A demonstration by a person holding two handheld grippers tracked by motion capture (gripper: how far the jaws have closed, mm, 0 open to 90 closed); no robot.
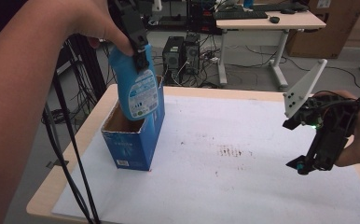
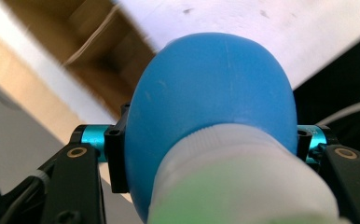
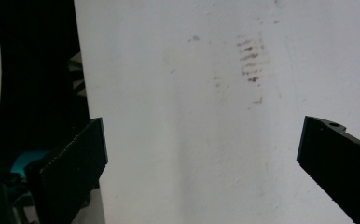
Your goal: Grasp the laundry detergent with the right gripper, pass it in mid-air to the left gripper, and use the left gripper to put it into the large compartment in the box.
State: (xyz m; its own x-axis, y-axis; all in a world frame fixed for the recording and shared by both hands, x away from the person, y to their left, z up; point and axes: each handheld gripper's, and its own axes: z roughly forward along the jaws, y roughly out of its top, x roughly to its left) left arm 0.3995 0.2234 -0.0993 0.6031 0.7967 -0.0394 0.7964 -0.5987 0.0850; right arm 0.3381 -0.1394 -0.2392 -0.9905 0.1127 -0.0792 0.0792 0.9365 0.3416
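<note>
Holding a blue bottle (image 1: 135, 88) over an open blue box (image 1: 134, 140), the left gripper (image 1: 140, 53) has its fingers (image 2: 115, 161) clamped on the bottle's upper body, just below the white cap (image 2: 243, 182). The bottle hangs upright, its base at or just inside the box mouth; the exact depth cannot be told. The box stands upright on the white sheet (image 1: 243, 154) covering the table (image 1: 45, 196), near the left edge.

The right gripper (image 1: 315, 161) hovers above the right side of the sheet, fingers (image 3: 75, 163) apart and holding nothing. Brown smudges (image 3: 250, 60) mark the sheet ahead of it.

Handling judgement:
- Bottle: smooth rounded plastic, probably slippery; the walls may flex under pressure. Weight depends on fill, which cannot be seen.
- Grip point: the shoulder below the cap, where the body narrows and the fingers cannot slide upward off it.
- Box: light cardboard with an open top; liable to tip or shift if the bottle catches its rim. Steadying a side wall with the free gripper would reduce that risk.
</note>
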